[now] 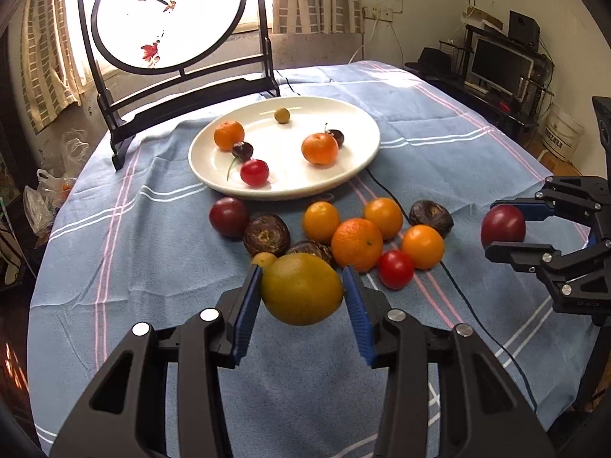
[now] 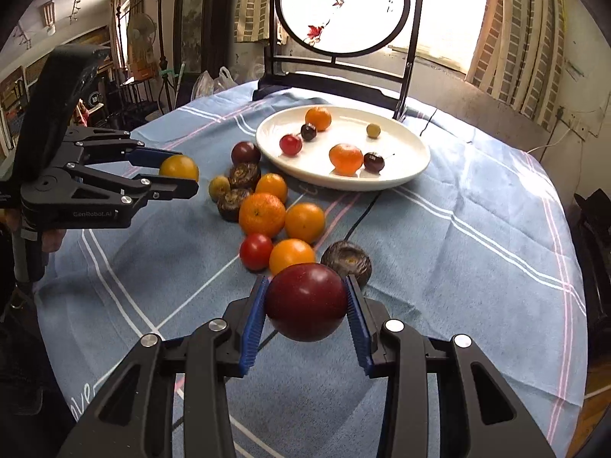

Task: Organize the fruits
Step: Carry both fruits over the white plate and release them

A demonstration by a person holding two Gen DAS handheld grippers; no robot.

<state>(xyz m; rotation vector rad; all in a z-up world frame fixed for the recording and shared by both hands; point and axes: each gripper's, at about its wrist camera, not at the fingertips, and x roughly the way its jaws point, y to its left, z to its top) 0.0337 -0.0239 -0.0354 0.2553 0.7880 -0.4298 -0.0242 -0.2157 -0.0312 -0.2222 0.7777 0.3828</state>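
At the lower centre of the left wrist view, the left gripper pinches a yellow-green citrus fruit between its blue pads, one pad on each side. The fruit hangs clear of the blue striped cloth covering the counter. In the right wrist view the same gripper enters from the left edge, roughly level, fingers pointing toward frame centre; part of a hand shows on its handle at lower left.

At the lower centre of the right wrist view, the right gripper is clamped on a dark red plum, likewise lifted off the cloth. In the left wrist view this gripper reaches in from the right edge at mid height, fingers pointing left.

Between the two grippers, at mid frame, a loose cluster lies on the cloth: several oranges, the largest orange in the middle, a red tomato just beside it, brown wrinkled fruits and a second dark plum.

Beyond the cluster, in the upper centre, the white plate holds two small oranges, cherries and one small yellowish fruit. A dark cable runs from under the plate toward the lower right. Behind the plate stands a round painted screen in a dark frame.
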